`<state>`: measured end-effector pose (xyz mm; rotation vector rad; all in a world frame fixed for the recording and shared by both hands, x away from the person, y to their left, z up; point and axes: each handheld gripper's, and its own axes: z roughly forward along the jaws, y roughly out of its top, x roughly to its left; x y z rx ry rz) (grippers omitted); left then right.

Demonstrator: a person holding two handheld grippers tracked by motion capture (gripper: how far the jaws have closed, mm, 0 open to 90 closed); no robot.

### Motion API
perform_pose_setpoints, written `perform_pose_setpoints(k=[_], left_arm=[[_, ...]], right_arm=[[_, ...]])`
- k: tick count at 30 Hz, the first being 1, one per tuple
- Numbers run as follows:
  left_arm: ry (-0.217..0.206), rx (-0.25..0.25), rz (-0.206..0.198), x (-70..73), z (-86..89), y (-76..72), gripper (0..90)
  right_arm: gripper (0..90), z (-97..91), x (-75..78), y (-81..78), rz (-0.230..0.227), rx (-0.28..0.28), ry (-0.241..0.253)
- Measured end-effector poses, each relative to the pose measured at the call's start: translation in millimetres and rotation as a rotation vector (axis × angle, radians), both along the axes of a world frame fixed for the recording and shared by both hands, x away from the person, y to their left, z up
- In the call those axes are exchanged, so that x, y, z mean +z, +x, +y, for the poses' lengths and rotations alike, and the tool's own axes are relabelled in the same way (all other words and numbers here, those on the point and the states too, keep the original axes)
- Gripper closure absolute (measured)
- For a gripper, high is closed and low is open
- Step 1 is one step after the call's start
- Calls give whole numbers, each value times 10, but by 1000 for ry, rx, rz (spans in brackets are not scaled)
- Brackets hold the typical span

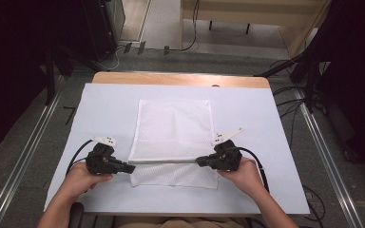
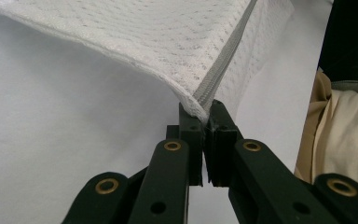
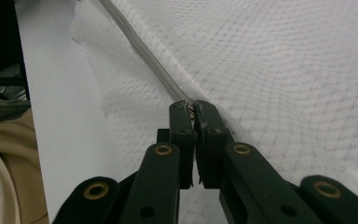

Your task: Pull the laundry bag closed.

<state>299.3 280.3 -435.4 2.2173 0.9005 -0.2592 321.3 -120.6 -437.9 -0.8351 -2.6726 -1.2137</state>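
From above I see the mesh bag [image 1: 173, 137] lying mid-table [image 1: 100, 99], with my left gripper [image 1: 132, 168] and right gripper [image 1: 198, 161] pinching opposite ends of its zipper [image 1: 166, 161] near the front edge. The left gripper view shows my jaws pressed together on the zipper end at the bag's lifted corner. In the right gripper view my jaws are clamped on the zipper's other end, the mesh spreading away beyond them.
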Motion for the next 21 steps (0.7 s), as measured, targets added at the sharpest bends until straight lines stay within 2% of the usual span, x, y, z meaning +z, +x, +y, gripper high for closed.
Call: perform_pose_setpoints(k=[6, 21], left_arm=[[6, 6, -2, -1, 1, 0, 877], [2, -3, 4, -9, -1, -2, 877]], right_arm=[[879, -80, -25, 14, 18, -20, -6], [879, -253, -4, -21, 11, -23, -10]])
